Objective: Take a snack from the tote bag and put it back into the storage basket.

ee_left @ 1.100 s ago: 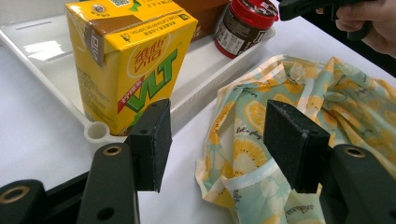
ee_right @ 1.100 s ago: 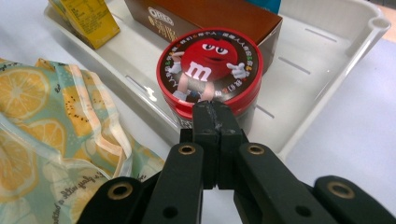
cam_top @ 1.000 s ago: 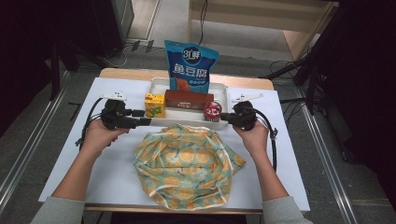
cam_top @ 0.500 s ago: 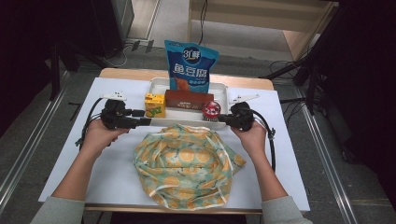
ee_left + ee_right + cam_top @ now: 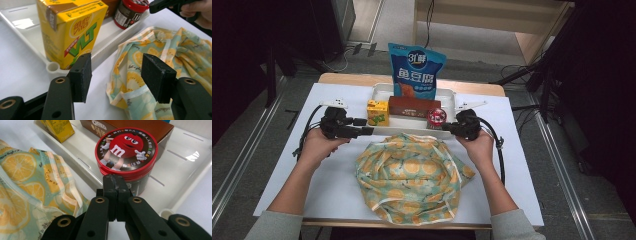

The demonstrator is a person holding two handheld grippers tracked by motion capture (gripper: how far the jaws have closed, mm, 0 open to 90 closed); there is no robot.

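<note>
A white tray (image 5: 452, 100) holds a yellow drink carton (image 5: 377, 112), a brown box (image 5: 414, 106), a red-lidded candy tub (image 5: 436, 117) and an upright blue snack bag (image 5: 416, 72). A lemon-print cloth bag (image 5: 412, 175) lies crumpled in front of the tray. My left gripper (image 5: 368, 126) is open just right of the carton's front corner; the left gripper view has nothing between the jaws (image 5: 117, 70), with the carton (image 5: 72, 30) beyond the left pad. My right gripper (image 5: 445, 127) is shut and empty, its tips (image 5: 115, 178) right at the tub's side (image 5: 126, 147).
The tray sits on a white sheet over a wooden table (image 5: 347, 78). Cables trail from both grippers toward the table's sides. The cloth bag (image 5: 30, 177) spreads close under both hands, and its edge (image 5: 162, 50) lies against the tray's front rim (image 5: 52, 66).
The right gripper has edged a little to the left, toward the tub. The left gripper and the objects have stayed where they were.
</note>
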